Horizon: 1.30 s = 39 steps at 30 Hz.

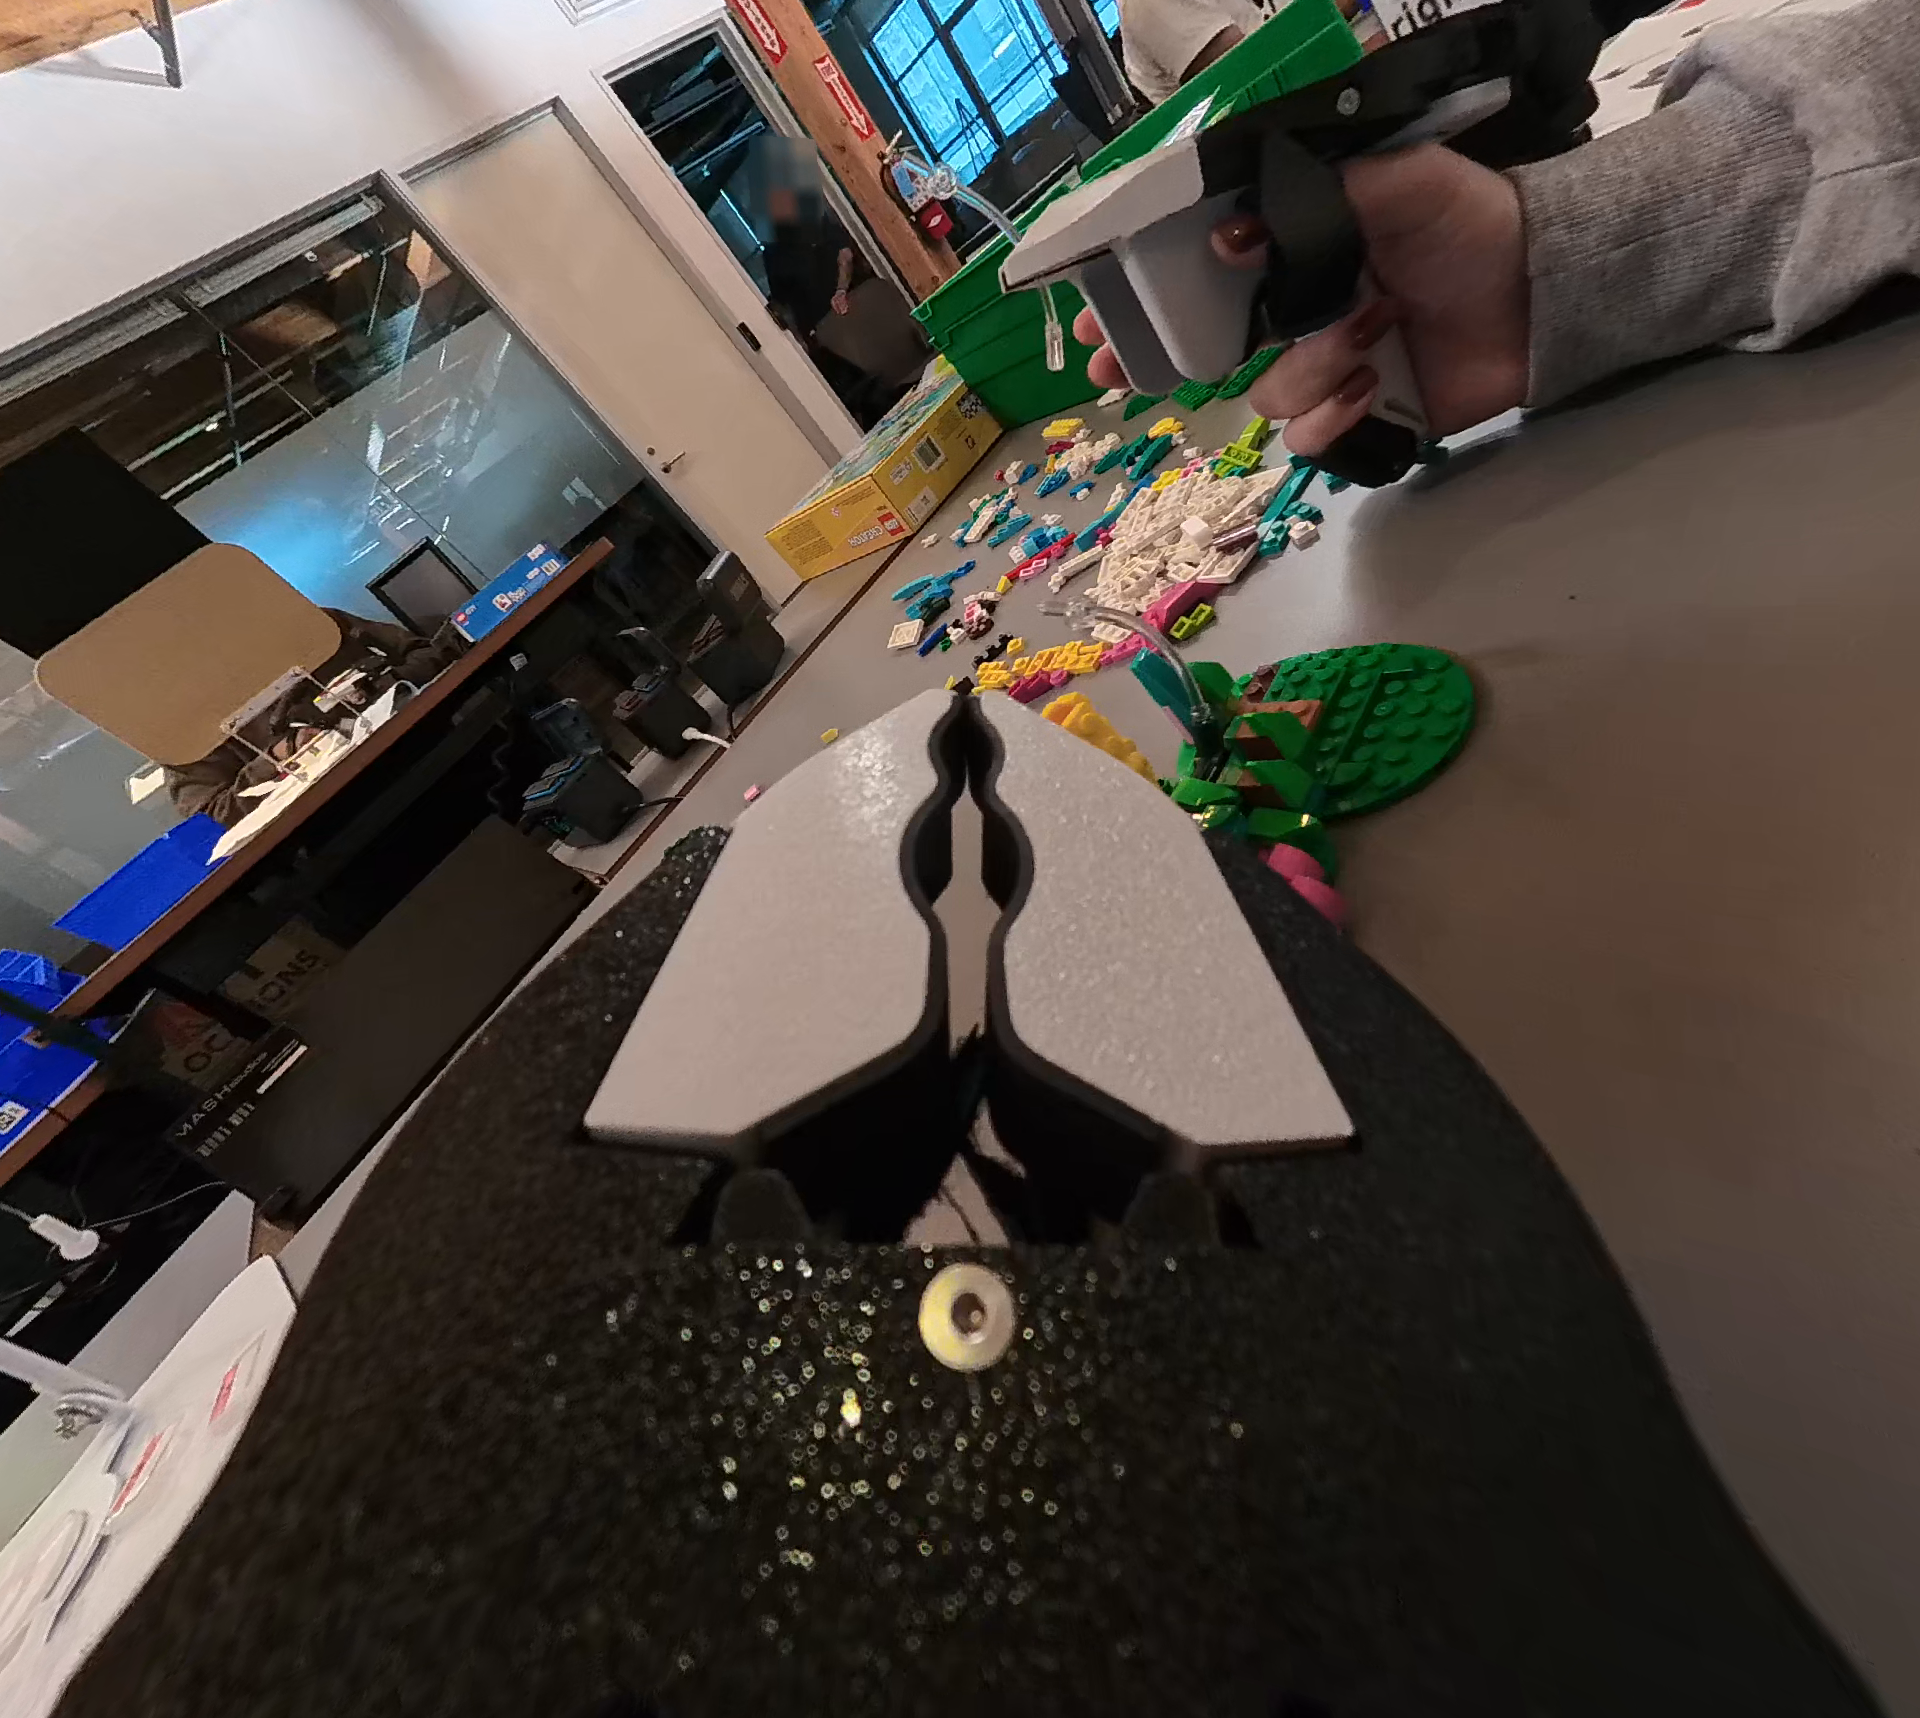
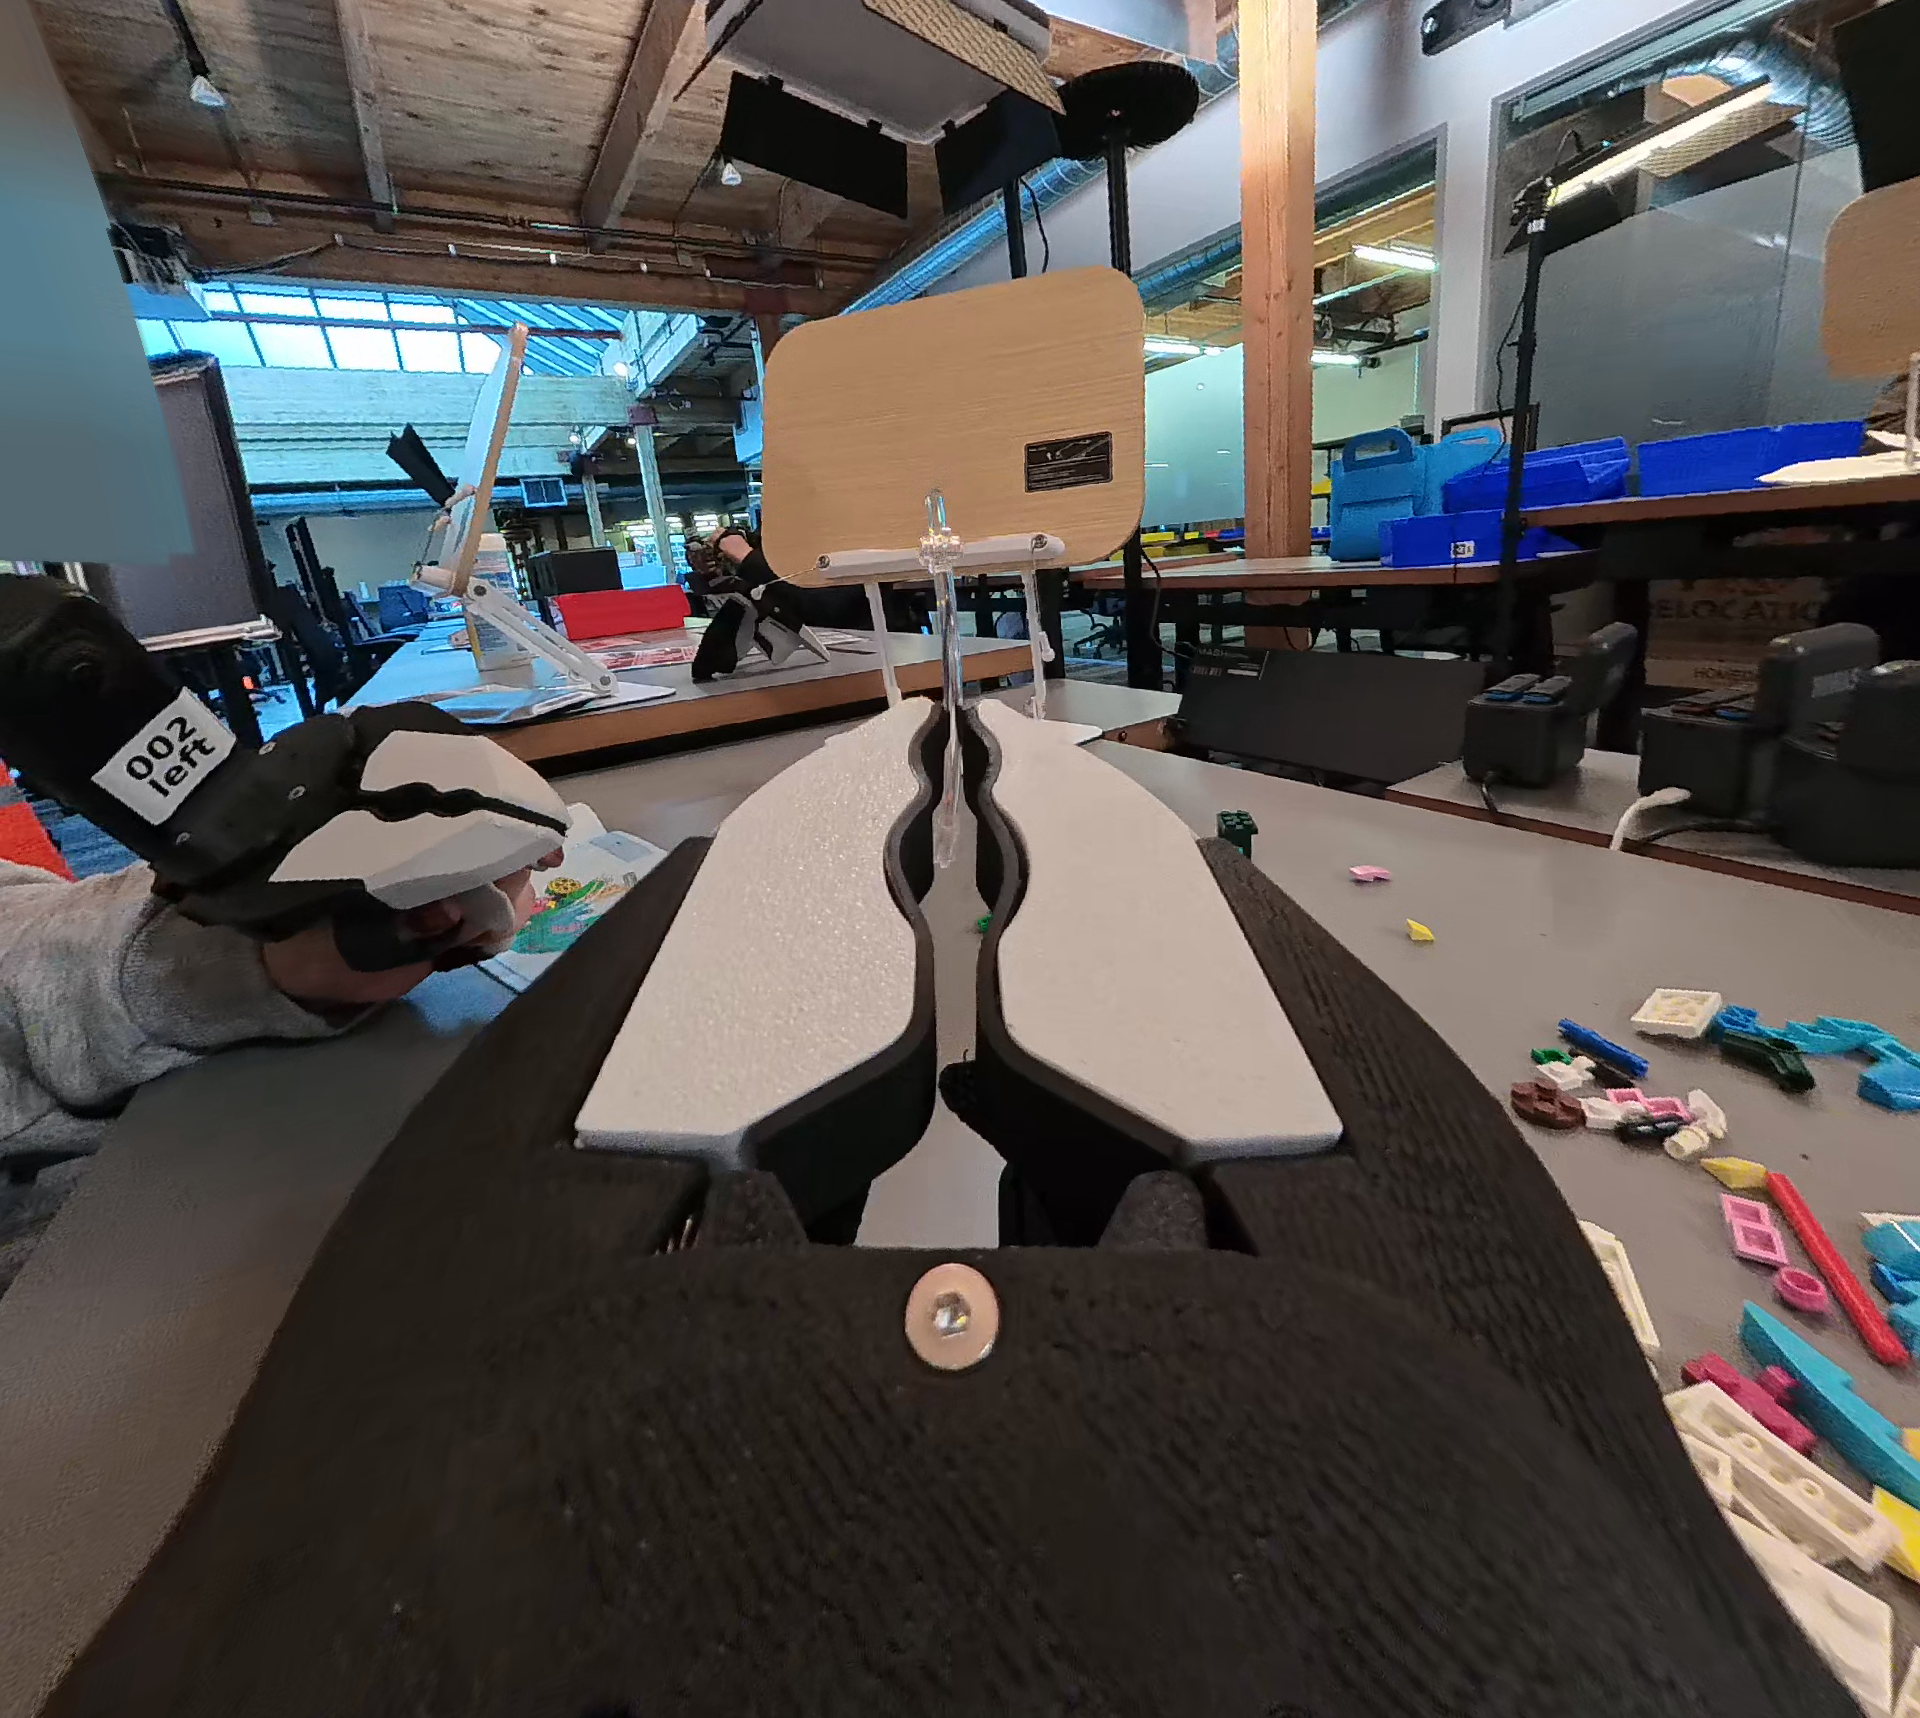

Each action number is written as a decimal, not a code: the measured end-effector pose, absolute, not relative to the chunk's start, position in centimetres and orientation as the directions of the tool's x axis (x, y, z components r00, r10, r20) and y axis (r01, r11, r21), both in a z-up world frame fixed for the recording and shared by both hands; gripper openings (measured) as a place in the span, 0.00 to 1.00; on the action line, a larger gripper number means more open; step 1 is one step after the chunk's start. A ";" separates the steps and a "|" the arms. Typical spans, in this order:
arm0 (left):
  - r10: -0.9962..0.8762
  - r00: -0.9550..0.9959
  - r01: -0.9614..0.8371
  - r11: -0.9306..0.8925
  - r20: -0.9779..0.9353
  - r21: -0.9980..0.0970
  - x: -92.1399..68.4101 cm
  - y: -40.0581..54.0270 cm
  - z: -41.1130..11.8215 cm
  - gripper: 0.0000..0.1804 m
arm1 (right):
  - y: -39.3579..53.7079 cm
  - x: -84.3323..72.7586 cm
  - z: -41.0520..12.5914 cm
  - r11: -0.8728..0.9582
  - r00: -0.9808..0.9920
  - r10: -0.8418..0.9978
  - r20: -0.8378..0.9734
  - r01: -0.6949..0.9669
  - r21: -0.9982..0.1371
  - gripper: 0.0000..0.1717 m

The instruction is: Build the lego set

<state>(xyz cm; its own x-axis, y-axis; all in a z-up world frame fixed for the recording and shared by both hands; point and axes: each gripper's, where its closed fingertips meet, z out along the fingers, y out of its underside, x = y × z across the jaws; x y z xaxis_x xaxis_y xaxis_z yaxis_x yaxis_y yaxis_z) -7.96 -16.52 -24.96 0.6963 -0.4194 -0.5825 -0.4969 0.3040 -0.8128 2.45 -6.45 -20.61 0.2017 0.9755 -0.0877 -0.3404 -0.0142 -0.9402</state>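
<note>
Right wrist view shows the right gripper (image 2: pixel 956 718) near the middle of the frame, its two white fingers (image 2: pixel 831 847) clamped together on a thin clear plastic rod (image 2: pixel 940 629). The rod passes between the black pads and rises above the tips toward the upper middle of the picture; its long axis is about upright there, with a small knobbed collar near the top end and the lower end showing in the hollow between the pads.

In the left wrist view the same rod (image 1: pixel 1051 333) hangs below the fingertips at the upper right, pointing down at the grey table (image 1: pixel 1558 941).

The left gripper (image 1: pixel 966 712) stands with its fingers together on nothing, at the centre of its frame. Just right of it is a round green studded plate with green leaves (image 1: pixel 1371 723) and a second curved clear stem (image 1: pixel 1112 619); loose coloured bricks (image 1: pixel 1143 525) lie beyond.

To my judgement, such a thin slippery piece needs steady pressure and no twisting, or it may pivot between the pads.
</note>
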 end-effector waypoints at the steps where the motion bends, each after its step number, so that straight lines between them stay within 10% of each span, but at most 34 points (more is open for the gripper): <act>1: -0.419 0.695 -0.499 0.305 -0.584 -0.811 -8.0 -16.5 -25.0 0.00 | -6.6 2.4 -20.6 -0.005 0.199 0.977 -0.076 -0.334 -0.943 0.01; 14: -0.502 0.732 -0.333 0.327 -0.461 -0.885 -6.2 -17.8 -22.6 0.00 | -12.2 1.0 -18.5 -0.213 -0.062 0.977 -0.205 -0.378 -0.901 0.01; 19: -0.717 0.660 -0.185 0.137 -0.227 -0.973 -2.4 -18.9 -22.5 0.23 | -17.0 -0.9 -17.4 -0.300 -0.259 0.940 -0.220 -0.326 -0.897 0.00; 39: -0.791 0.595 -0.058 0.132 -0.140 -0.990 -1.5 -20.9 -21.5 0.02 | -22.1 -3.1 -18.5 -0.162 -0.350 0.931 -0.102 -0.146 -0.976 0.05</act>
